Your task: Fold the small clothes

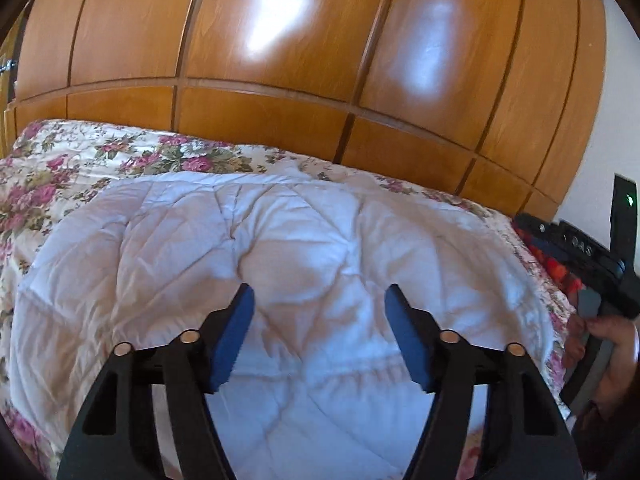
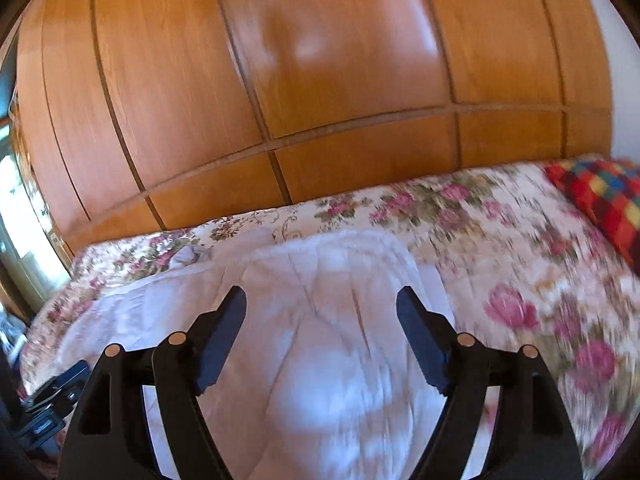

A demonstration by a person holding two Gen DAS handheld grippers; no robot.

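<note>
Left tongs (image 1: 319, 294): jaws stand apart with nothing between the blue pads; they hang above the white quilted cloth and do not touch it.
Right tongs (image 2: 321, 296): jaws spread wide and empty, blue pads clear of the fabric below; this view is smeared by motion blur.
White quilted cloth (image 1: 280, 248): lies spread over the near part of the bed, wrinkled, with stitched diamond seams and a gathered band across its near end. In the right wrist view the same cloth (image 2: 320, 320) lies under the right tongs, its far edge rounded.
Floral bedspread (image 1: 120, 152): covers the bed beneath the white cloth, cream with pink roses and green leaves; it shows on the far side and on both flanks of the cloth.
Checked blanket (image 2: 600, 196): red, yellow and blue squares, at the far right corner of the bed, well apart from the white cloth.
Wooden wardrobe (image 1: 280, 40): glossy brown panels stand behind the bed, with bright patches of reflected light.
Person's hand (image 1: 612, 344): at the right edge of the left wrist view, gripping the handle of the other black tool.
</note>
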